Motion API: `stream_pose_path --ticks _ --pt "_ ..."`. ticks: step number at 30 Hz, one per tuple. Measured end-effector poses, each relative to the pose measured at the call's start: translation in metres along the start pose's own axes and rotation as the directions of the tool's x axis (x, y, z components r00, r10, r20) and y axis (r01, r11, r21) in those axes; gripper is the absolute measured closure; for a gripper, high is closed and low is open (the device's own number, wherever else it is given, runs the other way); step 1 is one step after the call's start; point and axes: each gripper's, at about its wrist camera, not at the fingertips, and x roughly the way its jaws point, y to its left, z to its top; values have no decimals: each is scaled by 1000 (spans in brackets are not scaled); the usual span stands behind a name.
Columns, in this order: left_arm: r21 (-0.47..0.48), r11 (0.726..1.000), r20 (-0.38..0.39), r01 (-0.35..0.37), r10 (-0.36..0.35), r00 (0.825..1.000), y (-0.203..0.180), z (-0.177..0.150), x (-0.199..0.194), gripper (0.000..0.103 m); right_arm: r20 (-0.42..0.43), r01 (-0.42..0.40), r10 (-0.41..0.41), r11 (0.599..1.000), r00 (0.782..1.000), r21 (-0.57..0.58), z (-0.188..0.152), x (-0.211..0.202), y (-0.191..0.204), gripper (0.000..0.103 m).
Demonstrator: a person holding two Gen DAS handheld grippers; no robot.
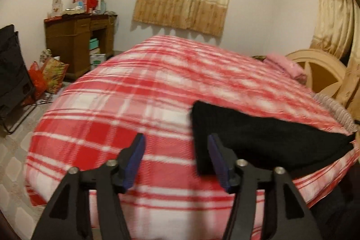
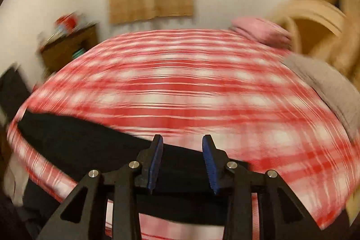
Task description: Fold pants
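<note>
Black pants (image 1: 258,134) lie flat on the red-and-white plaid bed cover (image 1: 135,91), near the bed's front edge. In the left wrist view they sit to the right of my left gripper (image 1: 175,141), which is open and empty above the cover, its right finger just over the pants' near corner. In the right wrist view the pants (image 2: 78,138) stretch from the left to under my right gripper (image 2: 182,141), which is open and empty just above them. That view is blurred by motion.
A pink folded blanket (image 1: 285,64) and a grey cloth (image 2: 326,82) lie at the bed's right side by a cream headboard (image 1: 319,69). A brown desk (image 1: 78,42), bags (image 1: 49,75) and a black rack (image 1: 11,73) stand left of the bed.
</note>
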Motion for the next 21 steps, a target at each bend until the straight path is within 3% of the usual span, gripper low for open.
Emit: stream_pose_path --ticks 5,8,12,15,21 --pt "35 999 -36 28 -27 999 -33 1 12 41 -70 -199 189 966 979 -168 2 51 121 65" --pt "41 999 -51 28 -26 998 -45 -6 16 41 -136 -301 273 914 952 -272 -13 80 195 65" --pt "41 999 -77 -11 14 997 -49 -17 22 41 -182 -312 257 837 949 -449 -41 101 267 65" --pt "-7 1000 -95 -2 1 995 -45 -23 27 41 -203 -307 234 796 951 -522 -55 114 293 65" --pt "-15 1000 -99 -8 6 995 -44 -29 28 40 -237 -299 197 777 951 -554 -63 129 299 65"
